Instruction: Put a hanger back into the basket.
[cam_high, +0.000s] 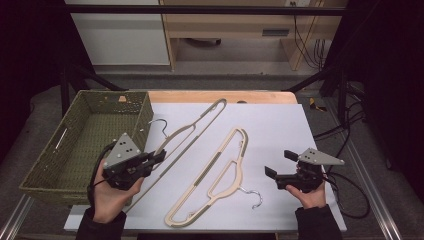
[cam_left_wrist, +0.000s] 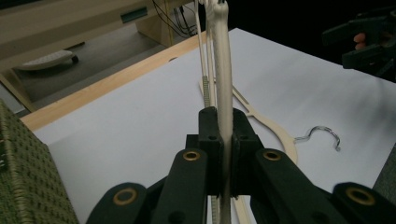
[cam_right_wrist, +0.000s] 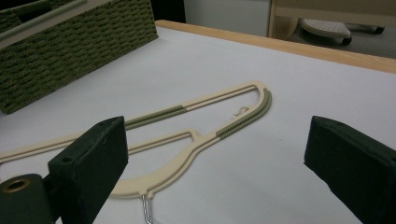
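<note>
**Left jaws clamped on one hanger; right jaws wide above the other**

Nearest the lens in the left gripper view we see the left gripper (cam_left_wrist: 223, 154) with its two black jaws pressed together on the cream bar of the held hanger (cam_left_wrist: 223, 70). The bar runs straight up between the pads and away from the camera, edge-on, with a thinner rail of the same hanger just beside it on the left. From the high view we note the same grip: the left gripper (cam_high: 159, 156) pinches the held hanger (cam_high: 200, 120) at its lower shoulder, close beside the wire hook, and the long loop slants up and to the right over the white sheet (cam_high: 280, 125). We cannot tell how much of its far end rests on the sheet.

The right gripper (cam_right_wrist: 215, 154) has its jaws standing far apart, nothing between the pads. In the high view it (cam_high: 278, 163) sits to the right of the second hanger (cam_high: 220, 175), apart from it. That hanger lies flat on the sheet, its metal hook (cam_high: 255, 196) pointing toward the person's side. In the right gripper view the second hanger (cam_right_wrist: 196, 140) lies ahead of and below the open jaws, untouched.

The woven green basket (cam_high: 85, 135) stands at the left edge of the table, just beside the left hand (cam_high: 107, 197).
</note>
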